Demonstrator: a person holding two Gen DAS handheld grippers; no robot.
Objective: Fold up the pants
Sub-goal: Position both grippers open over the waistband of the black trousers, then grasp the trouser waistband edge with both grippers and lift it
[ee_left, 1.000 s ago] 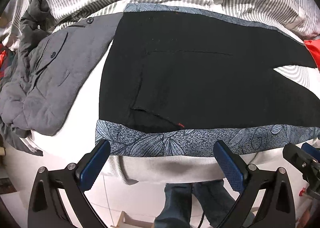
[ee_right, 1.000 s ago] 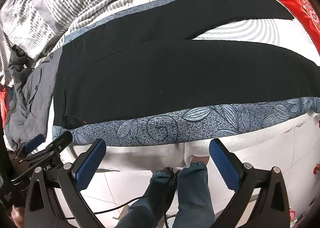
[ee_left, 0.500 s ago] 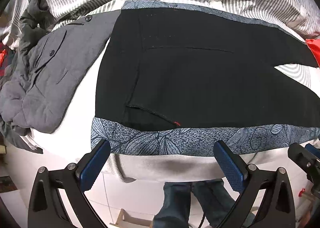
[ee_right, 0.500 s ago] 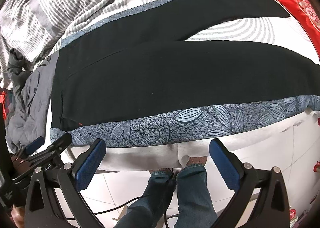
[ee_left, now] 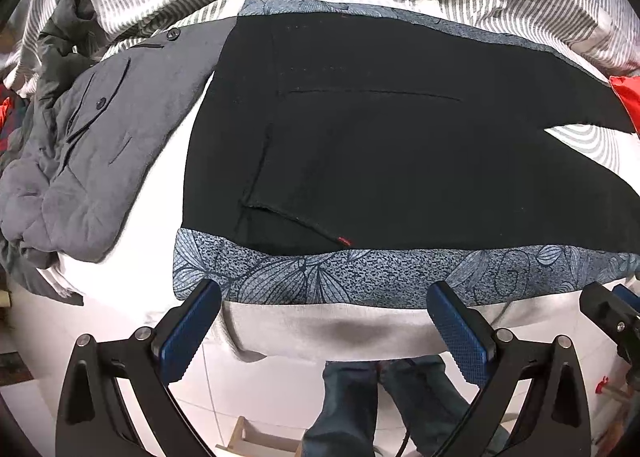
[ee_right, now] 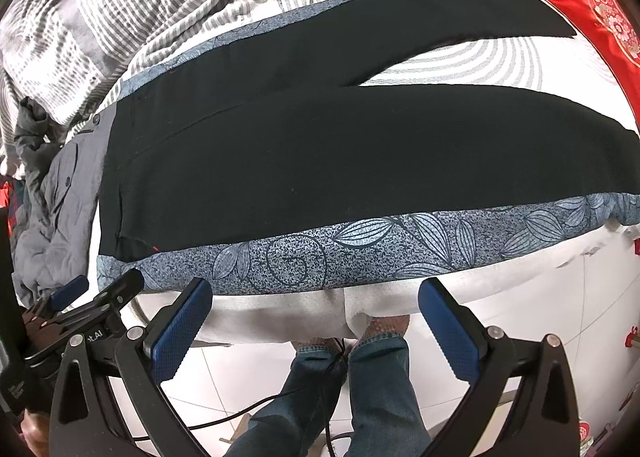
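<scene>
Even, bright indoor light, sharp focus, strong fisheye bending and dark corners.

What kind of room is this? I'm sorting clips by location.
Most likely a bedroom: black pants lie spread flat on a bed with a striped duvet bunched behind, a red embroidered cushion at one end and a grey jacket alongside.

The pants run off the left view's right edge, hiding both cuffs there; the grey jacket is cut by its left edge, and the red cushion by the right view's rim.
</scene>
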